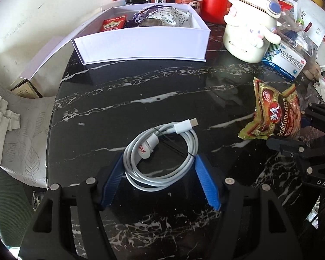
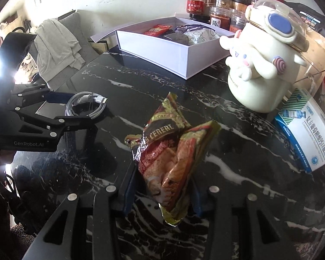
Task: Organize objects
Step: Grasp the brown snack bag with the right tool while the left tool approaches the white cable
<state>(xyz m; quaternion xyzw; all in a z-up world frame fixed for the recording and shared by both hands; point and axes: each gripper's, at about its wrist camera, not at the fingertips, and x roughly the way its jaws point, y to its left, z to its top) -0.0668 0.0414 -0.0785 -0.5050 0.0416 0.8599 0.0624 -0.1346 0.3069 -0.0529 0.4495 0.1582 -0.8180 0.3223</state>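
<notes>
Left gripper [image 1: 159,164] closed around the coiled cable [image 1: 160,156], right gripper [image 2: 162,186] pinched on the snack packet [image 2: 173,151], both held just over the table [image 1: 119,99], presumably for carrying to the open white box [image 1: 140,43] behind.

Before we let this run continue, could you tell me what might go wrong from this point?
1. The left gripper has the coiled cable only between its fingertips; loose loops and the plug end could sag or slip out on a lift.
2. The right gripper pinches the crinkled cereal packet at one end, so it may swing or slide free.
3. The white box already holds items, and the figurine jar stands beside it, risking a bump.
</notes>
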